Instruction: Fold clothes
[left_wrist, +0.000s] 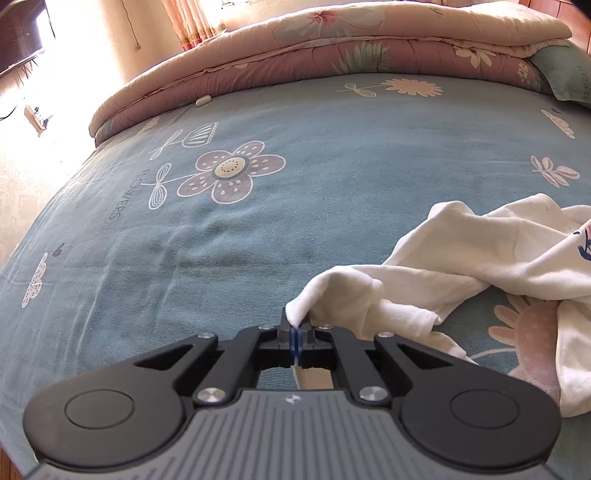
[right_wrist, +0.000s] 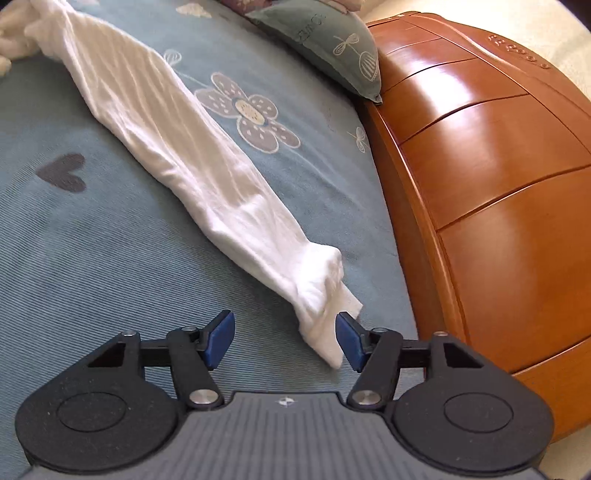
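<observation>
A white garment (left_wrist: 480, 254) lies crumpled on the blue flowered bedsheet (left_wrist: 258, 229), at the right of the left wrist view. My left gripper (left_wrist: 296, 334) is shut on a corner of the white garment, and the cloth runs from its blue pads up and to the right. In the right wrist view a long stretched part of the white garment (right_wrist: 177, 147) runs from the far left down to my right gripper (right_wrist: 284, 341). That gripper is open. The cloth's end lies on the sheet beside the right blue pad (right_wrist: 349, 341), with no pad pressing on it.
A folded pink flowered quilt (left_wrist: 332, 48) lies along the far side of the bed. A green pillow (right_wrist: 332, 40) leans against the shiny wooden headboard (right_wrist: 498, 166) to the right. A small white object (left_wrist: 203, 100) sits by the quilt's edge.
</observation>
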